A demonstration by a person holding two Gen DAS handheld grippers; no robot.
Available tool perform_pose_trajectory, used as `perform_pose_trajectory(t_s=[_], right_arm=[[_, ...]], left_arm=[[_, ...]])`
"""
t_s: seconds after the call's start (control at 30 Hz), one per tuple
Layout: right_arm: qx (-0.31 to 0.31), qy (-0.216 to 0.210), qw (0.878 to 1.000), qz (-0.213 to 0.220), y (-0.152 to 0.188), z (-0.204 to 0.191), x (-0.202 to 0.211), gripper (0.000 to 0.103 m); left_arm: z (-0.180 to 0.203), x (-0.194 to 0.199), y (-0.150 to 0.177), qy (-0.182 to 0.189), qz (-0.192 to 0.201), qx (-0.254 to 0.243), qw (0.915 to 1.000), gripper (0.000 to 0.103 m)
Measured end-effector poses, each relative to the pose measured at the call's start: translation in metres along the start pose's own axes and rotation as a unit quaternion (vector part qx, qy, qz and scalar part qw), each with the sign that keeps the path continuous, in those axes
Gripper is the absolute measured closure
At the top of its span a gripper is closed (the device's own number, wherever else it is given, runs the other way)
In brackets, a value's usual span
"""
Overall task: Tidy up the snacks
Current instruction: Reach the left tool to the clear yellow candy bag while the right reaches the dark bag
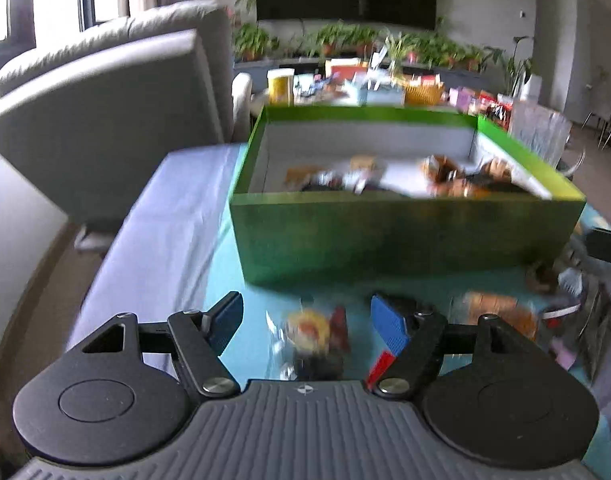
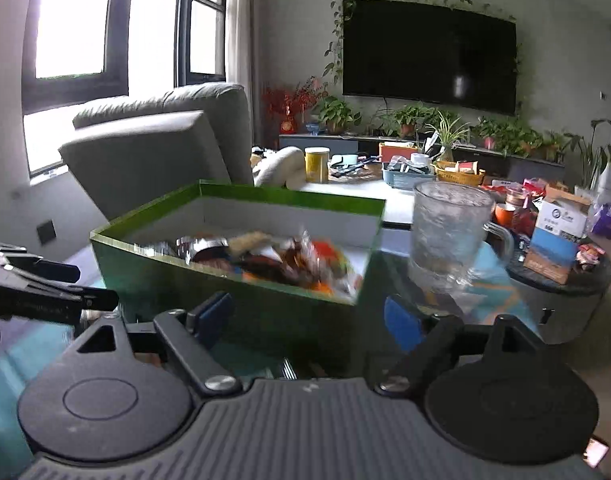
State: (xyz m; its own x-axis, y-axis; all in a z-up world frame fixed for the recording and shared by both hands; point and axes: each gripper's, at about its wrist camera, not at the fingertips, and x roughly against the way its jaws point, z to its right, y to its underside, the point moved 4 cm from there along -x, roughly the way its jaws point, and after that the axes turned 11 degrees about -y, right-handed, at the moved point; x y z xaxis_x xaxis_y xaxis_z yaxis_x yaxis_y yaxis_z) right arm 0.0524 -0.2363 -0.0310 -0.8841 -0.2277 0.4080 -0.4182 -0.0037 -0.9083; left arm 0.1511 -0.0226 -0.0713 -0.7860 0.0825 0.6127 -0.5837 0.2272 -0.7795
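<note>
Hovering low over the glass worktop (image 1: 241, 304), the left gripper (image 1: 305, 320) has its blue-padded jaws spread wide around a small clear-wrapped snack with a yellow and red print (image 1: 311, 330), which lies flat on the worktop just in front of the near wall of the green cardboard box (image 1: 385, 236); the pads look clear of it. Blur hides which way the snack's long axis runs; it seems to lie roughly along the gripper's line. A crinkly wrapper on glass would likely slide from a lopsided pinch, or the jaws could scrape the glass. The right gripper (image 2: 309, 320) stands partly open with nothing between its jaws, facing the box's near right corner. Beside that corner stands a tall textured glass mug (image 2: 449, 224), which a wide sweep might tip.
</note>
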Motion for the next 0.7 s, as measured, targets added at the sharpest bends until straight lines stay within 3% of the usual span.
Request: perform_pose_trajectory(t_s=[0.1,0.23,0.3,0.47,0.7], right_arm=[[-0.009,0.001,1.0,-0.016,0.014,0.004,0.011,0.045],[-0.028,0.005,0.999,-0.042,0.035,0.009,0.02,0.045],[-0.043,-0.002,0.998,-0.053,0.043,0.01,0.022,0.045],[-0.059,-0.022,0.996,-0.066,0.048,-0.001,0.016,0.045],[-0.026,-0.056,0.995,-0.075,0.045,-0.025,-0.005,0.045]], left_arm=[[0.0,-0.005,0.01,0.003,-0.017,0.007,0.9998,0.036],[-0.003,-0.003,0.013,0.005,-0.005,0.01,0.9999,0.043],[-0.005,-0.001,0.014,0.004,0.0,0.014,0.9999,0.06],[-0.008,0.004,0.016,0.014,-0.002,0.024,0.9996,0.063],[-0.015,0.013,0.024,0.014,-0.002,0.04,0.9991,0.063]])
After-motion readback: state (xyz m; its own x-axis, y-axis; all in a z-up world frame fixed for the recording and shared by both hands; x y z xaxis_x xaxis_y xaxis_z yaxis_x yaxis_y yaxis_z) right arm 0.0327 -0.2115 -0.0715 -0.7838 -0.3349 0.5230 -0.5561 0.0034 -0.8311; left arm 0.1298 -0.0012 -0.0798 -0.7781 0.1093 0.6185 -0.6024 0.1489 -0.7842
